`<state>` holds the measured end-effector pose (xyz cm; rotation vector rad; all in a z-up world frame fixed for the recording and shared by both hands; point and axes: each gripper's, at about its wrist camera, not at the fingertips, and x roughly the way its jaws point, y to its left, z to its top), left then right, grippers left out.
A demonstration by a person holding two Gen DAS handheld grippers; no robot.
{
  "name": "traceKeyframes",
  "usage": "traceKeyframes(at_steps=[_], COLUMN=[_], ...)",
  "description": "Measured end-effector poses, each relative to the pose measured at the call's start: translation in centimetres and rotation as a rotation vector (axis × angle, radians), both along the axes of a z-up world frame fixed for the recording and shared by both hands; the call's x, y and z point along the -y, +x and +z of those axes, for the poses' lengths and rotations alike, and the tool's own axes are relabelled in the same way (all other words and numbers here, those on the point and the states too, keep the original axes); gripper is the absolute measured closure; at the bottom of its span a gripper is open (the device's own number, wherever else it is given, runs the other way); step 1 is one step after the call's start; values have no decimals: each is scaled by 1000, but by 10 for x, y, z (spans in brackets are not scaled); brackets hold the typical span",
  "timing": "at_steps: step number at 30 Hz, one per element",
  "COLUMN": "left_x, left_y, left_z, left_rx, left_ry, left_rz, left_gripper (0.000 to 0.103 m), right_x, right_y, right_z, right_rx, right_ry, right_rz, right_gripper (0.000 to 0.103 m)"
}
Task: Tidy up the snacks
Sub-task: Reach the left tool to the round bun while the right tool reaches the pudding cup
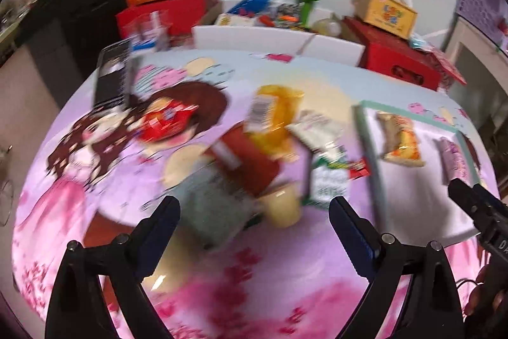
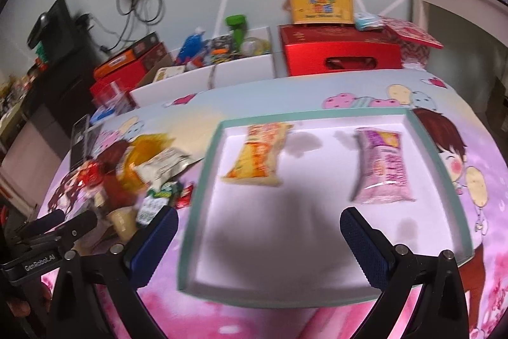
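A heap of snack packets lies on the cartoon tablecloth: a yellow bag [image 1: 273,116], a brown packet [image 1: 250,161], a white-green packet [image 1: 328,177], a cream cup [image 1: 282,207] and a red packet [image 1: 165,123] apart to the left. My left gripper [image 1: 254,221] is open and empty just short of the heap. A white tray with a teal rim [image 2: 203,180] holds an orange packet [image 2: 257,158] and a pink packet [image 2: 384,167]. My right gripper [image 2: 258,234] is open and empty over the tray's near half. The heap [image 2: 143,173] lies left of the tray.
Behind the table stand a red box [image 2: 339,53] with a yellow carry case [image 2: 320,5] on it, a white bin [image 2: 203,75] of mixed items and red and orange boxes [image 1: 171,2]. A black phone-like slab [image 1: 112,75] lies at the table's far left edge.
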<state>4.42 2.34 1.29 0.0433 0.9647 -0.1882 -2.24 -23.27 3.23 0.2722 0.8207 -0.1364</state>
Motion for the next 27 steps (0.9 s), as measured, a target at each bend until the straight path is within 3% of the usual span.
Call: traceKeyframes(at_steps=[5,16,27], left_x=[-32,-90,-95], left_y=[-6,-10,-7], left_z=[-3,-20,-48], left_rx=[-31,-123,-218], left_ry=[13,-99,-124], left_rz=[80,260,283], left_gripper=[8,8,8], right_x=[-25,-75,-99], right_y=[3,8,15], right_z=[-7,-18,-30], right_rx=[-32,-78,-107], right_ry=[-4,17,21], right_rz=[64,173,236], right_gripper=[0,0,0])
